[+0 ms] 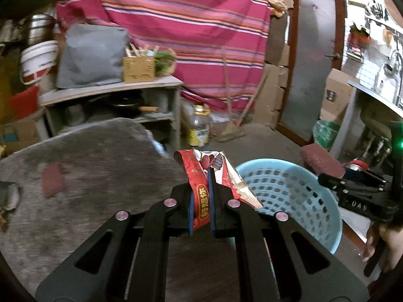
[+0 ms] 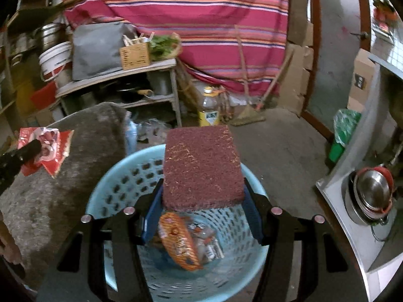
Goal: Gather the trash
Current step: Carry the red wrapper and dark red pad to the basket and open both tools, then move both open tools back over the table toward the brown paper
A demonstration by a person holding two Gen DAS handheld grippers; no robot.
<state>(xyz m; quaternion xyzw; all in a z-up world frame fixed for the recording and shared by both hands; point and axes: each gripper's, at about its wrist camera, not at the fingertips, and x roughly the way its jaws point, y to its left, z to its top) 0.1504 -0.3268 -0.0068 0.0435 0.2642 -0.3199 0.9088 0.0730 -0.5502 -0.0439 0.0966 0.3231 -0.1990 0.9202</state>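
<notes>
Trash is gripped in both claws above and beside a pale blue perforated basket (image 2: 121,176). A red snack wrapper (image 1: 201,173) is pinched between the nearly closed pads of the left claw (image 1: 201,188), just left of the basket's rim. A dark red scouring sponge (image 2: 201,166) is clamped by its sides in the right claw (image 2: 201,201), directly over the basket. An orange wrapper (image 2: 178,241) is seen lying inside the basket. A grey round desk (image 1: 100,163) is seen beside the basket.
</notes>
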